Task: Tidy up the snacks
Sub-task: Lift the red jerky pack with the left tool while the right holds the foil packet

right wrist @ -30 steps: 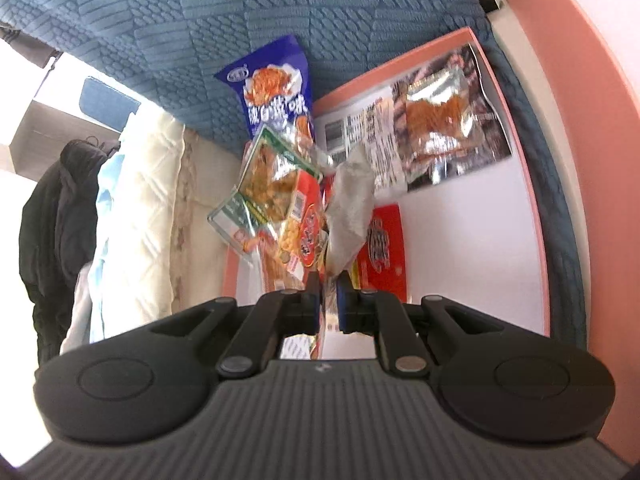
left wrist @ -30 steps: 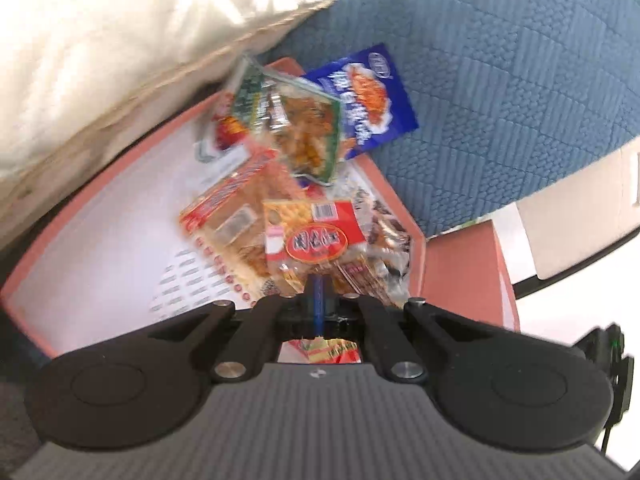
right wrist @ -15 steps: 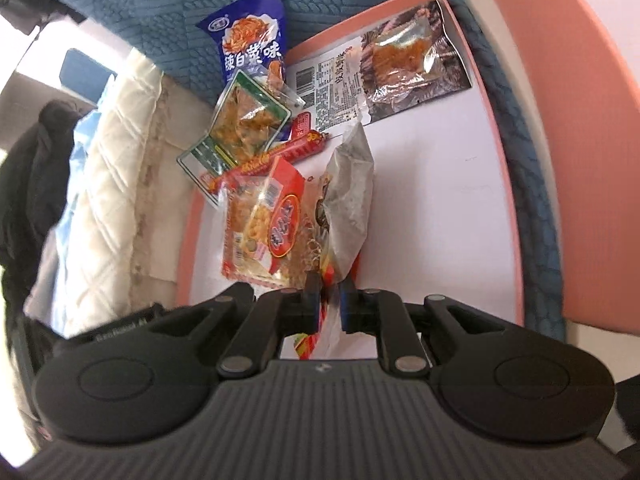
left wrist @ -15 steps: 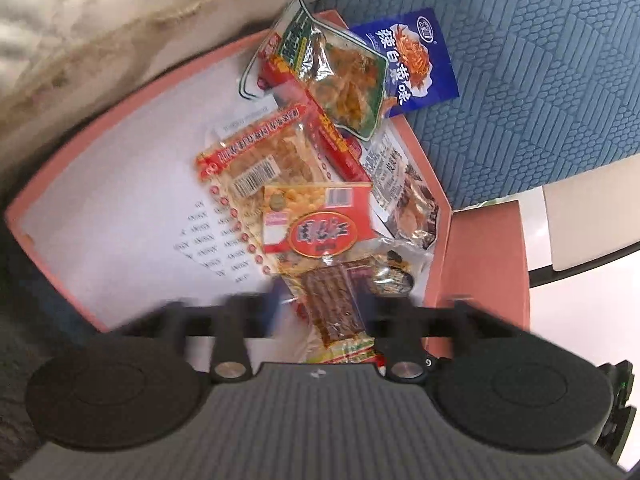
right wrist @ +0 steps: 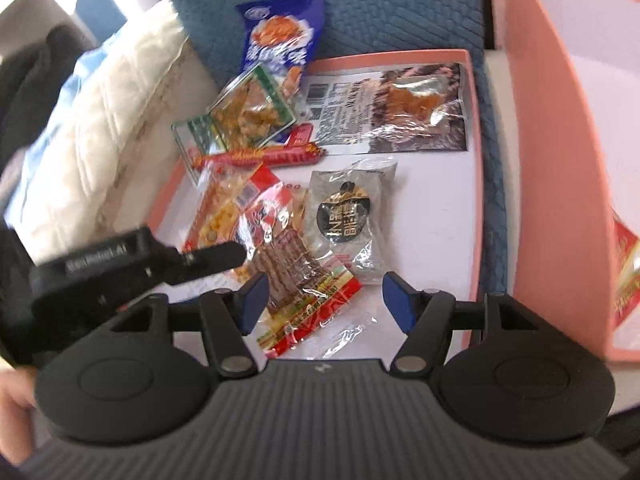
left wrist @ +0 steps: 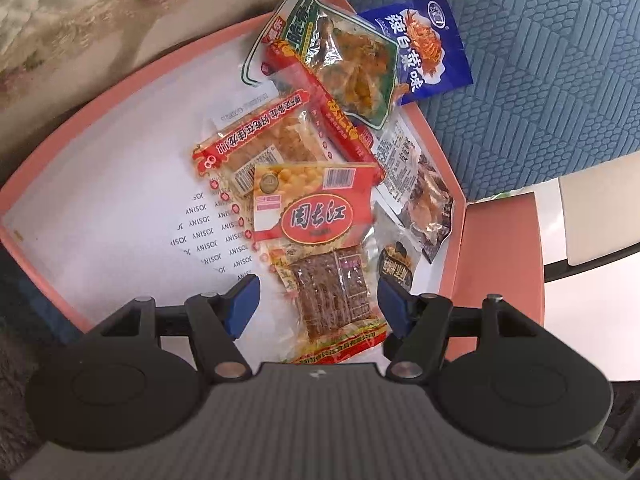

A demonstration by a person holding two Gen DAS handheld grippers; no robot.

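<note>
Left wrist view, left to right: pink tray (left wrist: 120,92) held the snack pile at centre; left gripper (left wrist: 316,300) stood open low in the frame, the brown jerky pack (left wrist: 332,292) lying loose between its pads. The blue packet (left wrist: 420,44) sat half off the tray, upper right.

Right wrist view: right gripper (right wrist: 322,300) was opening over the same pack, nothing pinched; the grey round-label packet (right wrist: 352,216) lay just right of centre.

Judged a release step; next would be picking another snack, likely the blue one.
</note>
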